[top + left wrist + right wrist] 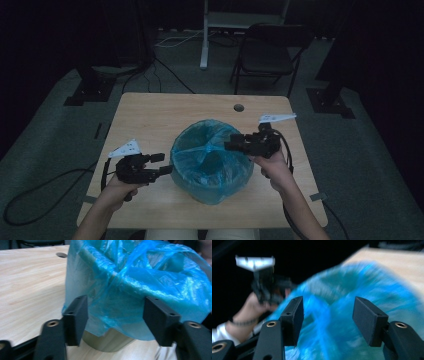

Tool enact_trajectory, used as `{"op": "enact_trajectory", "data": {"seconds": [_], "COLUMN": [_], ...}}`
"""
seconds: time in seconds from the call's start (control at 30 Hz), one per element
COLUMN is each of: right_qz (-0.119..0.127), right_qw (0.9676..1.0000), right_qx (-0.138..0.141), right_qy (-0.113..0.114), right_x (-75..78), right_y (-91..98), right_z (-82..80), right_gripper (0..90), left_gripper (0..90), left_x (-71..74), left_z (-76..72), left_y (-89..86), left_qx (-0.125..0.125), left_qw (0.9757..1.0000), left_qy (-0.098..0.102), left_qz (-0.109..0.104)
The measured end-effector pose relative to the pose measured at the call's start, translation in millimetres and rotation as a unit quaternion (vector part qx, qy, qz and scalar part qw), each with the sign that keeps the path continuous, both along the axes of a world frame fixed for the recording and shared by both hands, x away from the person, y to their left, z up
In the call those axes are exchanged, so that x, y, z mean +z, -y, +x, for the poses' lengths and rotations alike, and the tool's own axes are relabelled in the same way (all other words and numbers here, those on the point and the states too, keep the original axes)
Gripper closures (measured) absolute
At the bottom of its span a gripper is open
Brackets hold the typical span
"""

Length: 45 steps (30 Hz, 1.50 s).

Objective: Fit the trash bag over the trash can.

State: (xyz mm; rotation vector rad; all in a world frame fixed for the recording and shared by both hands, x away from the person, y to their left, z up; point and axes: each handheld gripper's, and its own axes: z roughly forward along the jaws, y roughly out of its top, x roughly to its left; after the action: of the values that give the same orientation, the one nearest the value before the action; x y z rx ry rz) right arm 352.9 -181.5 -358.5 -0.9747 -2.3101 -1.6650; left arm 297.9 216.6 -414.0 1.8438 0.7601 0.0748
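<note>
Blue plastic is pretty much the whole story here: a bin [212, 162] lined with a blue bag [140, 287] sits on the near half of the table [150, 120], a bit toward the front edge, with bare wood all around it.

Left gripper [161, 163] is low beside the bin's left wall, tips right at it. From the left gripper view its jaws are spread, with the bag's hanging skirt and the bin wall straight ahead between them, but the pads aren't pressing on anything. Plenty of free tabletop off to that side.

Right gripper [234, 145] is higher up, hanging over the bin's right rim and pointing in across the opening. The right gripper view is blurry, so take this with a grain of salt, but the jaws look spread too, with only blue bag beyond them and nothing pinched. You can also spot the other hand [255, 307] and its gripper past the bag there.

Table's a light wood top with a cable hole [238, 107] near the far edge; the back half is open. Beyond that it's a dim room, grey carpet, cables on the floor, a black folding chair [270, 52] and a white stand [204, 35] behind the table.
</note>
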Motion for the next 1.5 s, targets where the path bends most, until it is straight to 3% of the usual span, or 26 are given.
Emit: {"op": "enact_trajectory", "data": {"seconds": [0.07, 0.1, 0.3, 0.47, 0.67, 0.8, 0.87, 0.93, 1.0, 1.03, 1.13, 1.2, 1.3, 1.33, 1.37, 1.4, 1.47, 1.5], "right_qz": [-0.031, -0.039, -0.050, -0.017, 0.021, 0.022, 0.035, 0.036, 0.041, 0.042, 0.041, 0.040, 0.033, 0.032, 0.032, 0.030, 0.033, 0.032], "right_qw": [0.9995, 0.9990, 0.9980, 0.9986, 0.9968, 0.9963, 0.9967, 0.9968, 0.9970, 0.9969, 0.9965, 0.9960, 0.9955, 0.9953, 0.9953, 0.9951, 0.9947, 0.9948], "right_qx": [0.012, 0.020, 0.028, 0.033, 0.049, 0.045, 0.042, 0.042, 0.041, 0.045, 0.053, 0.059, 0.064, 0.065, 0.065, 0.067, 0.072, 0.070], "right_qy": [0.003, 0.007, 0.024, 0.038, 0.060, 0.069, 0.060, 0.058, 0.050, 0.049, 0.049, 0.053, 0.062, 0.064, 0.064, 0.066, 0.066, 0.067], "right_x": [-4.3, -5.6, -0.9, 9.2, 17.4, 9.9, 3.3, -1.2, -2.7, -2.6, 1.0, 5.9, 15.3, 17.2, 17.2, 20.3, 25.9, 27.8], "right_y": [-8.2, -10.6, -11.4, -4.5, 7.8, 16.8, 22.7, 26.5, 28.5, 28.2, 23.7, 18.9, 10.9, 9.6, 9.6, 7.4, 4.3, 3.8], "right_z": [-2.2, -2.9, -7.1, -19.0, -48.6, -68.1, -74.3, -77.0, -76.5, -76.0, -74.0, -70.9, -64.9, -63.2, -63.2, -60.9, -55.5, -53.5], "right_gripper": [45.7, 53.6, 87.4, 89.0, 89.0, 87.0, 88.1, 88.9, 89.6, 89.6, 89.7, 89.7, 89.7, 89.7, 89.7, 89.6, 89.6, 89.7], "left_gripper": [45.5, 48.9, 76.6, 90.0, 90.0, 90.0, 90.0, 90.0, 77.4, 65.7, 48.4, 44.8, 44.8, 44.8, 44.9, 44.9, 54.9, 64.2], "left_x": [-0.5, -1.1, 0.1, 4.9, 7.6, 7.7, 7.5, 11.6, 20.1, 26.8, 40.7, 49.7, 58.6, 59.7, 59.7, 60.0, 60.3, 60.8], "left_z": [0.2, 0.0, -4.7, -9.3, -22.0, -32.0, -35.0, -34.6, -32.2, -29.5, -22.5, -14.4, 0.6, 6.7, 6.7, 13.9, 16.2, 16.4], "left_y": [-0.7, -1.0, 1.6, 3.4, 8.9, 12.4, 14.4, 13.9, 12.7, 13.2, 19.2, 26.3, 40.8, 47.0, 47.0, 56.9, 61.9, 62.5], "left_qx": [0.004, -0.002, -0.016, -0.012, -0.035, -0.052, -0.055, -0.041, -0.029, -0.012, -0.025, -0.045, -0.071, -0.085, -0.085, -0.104, -0.111, -0.118], "left_qw": [1.0000, 1.0000, 0.9998, 0.9998, 0.9991, 0.9980, 0.9978, 0.9981, 0.9979, 0.9981, 0.9962, 0.9947, 0.9928, 0.9912, 0.9912, 0.9884, 0.9870, 0.9867], "left_qy": [-0.002, -0.002, 0.010, 0.013, 0.024, 0.033, 0.034, 0.041, 0.055, 0.057, 0.075, 0.080, 0.073, 0.070, 0.070, 0.064, 0.065, 0.065], "left_qz": [0.000, -0.003, -0.001, -0.003, 0.003, 0.013, 0.017, 0.020, 0.019, 0.019, 0.036, 0.046, 0.063, 0.074, 0.074, 0.090, 0.096, 0.091]}}
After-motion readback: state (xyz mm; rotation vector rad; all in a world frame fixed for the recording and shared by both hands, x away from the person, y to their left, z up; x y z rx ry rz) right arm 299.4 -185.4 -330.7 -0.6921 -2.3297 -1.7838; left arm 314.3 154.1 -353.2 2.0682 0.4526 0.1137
